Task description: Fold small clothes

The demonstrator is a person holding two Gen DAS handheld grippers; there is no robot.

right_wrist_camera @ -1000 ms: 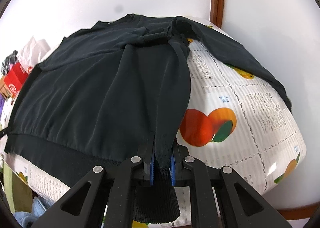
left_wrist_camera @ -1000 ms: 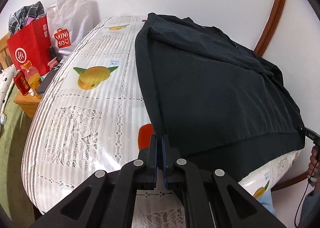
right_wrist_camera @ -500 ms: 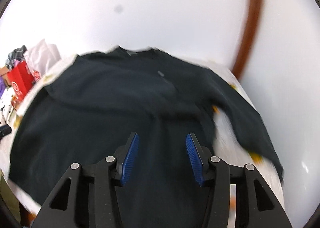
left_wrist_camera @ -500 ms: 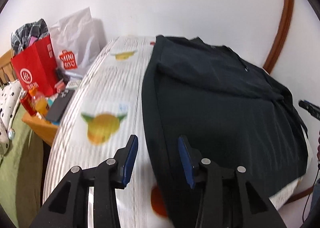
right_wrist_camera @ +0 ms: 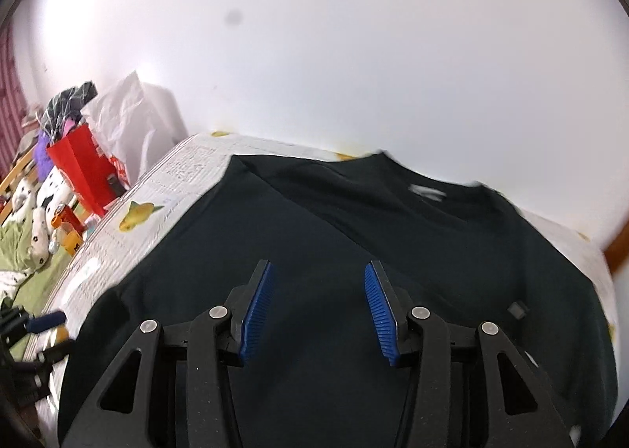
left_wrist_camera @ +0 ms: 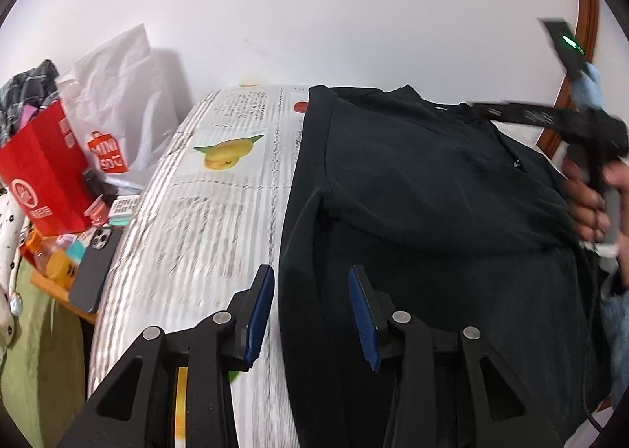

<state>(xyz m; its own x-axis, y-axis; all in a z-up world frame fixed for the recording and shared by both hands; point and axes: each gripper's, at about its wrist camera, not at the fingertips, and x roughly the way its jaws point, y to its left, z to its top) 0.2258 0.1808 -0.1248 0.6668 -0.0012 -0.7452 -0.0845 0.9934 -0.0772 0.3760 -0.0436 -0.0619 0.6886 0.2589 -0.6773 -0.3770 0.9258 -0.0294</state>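
1. Your left claw stands open above the near part of the counter, and nothing sits between its blue pads.
2. Its jaws have just been closing a little from a wider gap. They frame the left edge of the black sweatshirt without pressing on it.
3. Your right claw is open too, with its jaws apart over the middle of the black sweatshirt and no cloth between them.
4. In the left wrist view, your right hand shows at the right edge, gripping the handle of the right claw's body, which is blurred.
5. The sweatshirt lies spread flat on the counter's white lace-patterned cover, printed with fruit. Its neckline is at the far end near the wall and its hem towards you.
6. A sleeve lies folded in across the chest, as the right wrist view shows.
7. Left of the counter stand a red paper bag and a white shopping bag.
8. A dark phone lies on a low wooden stand just beside the counter's left edge.
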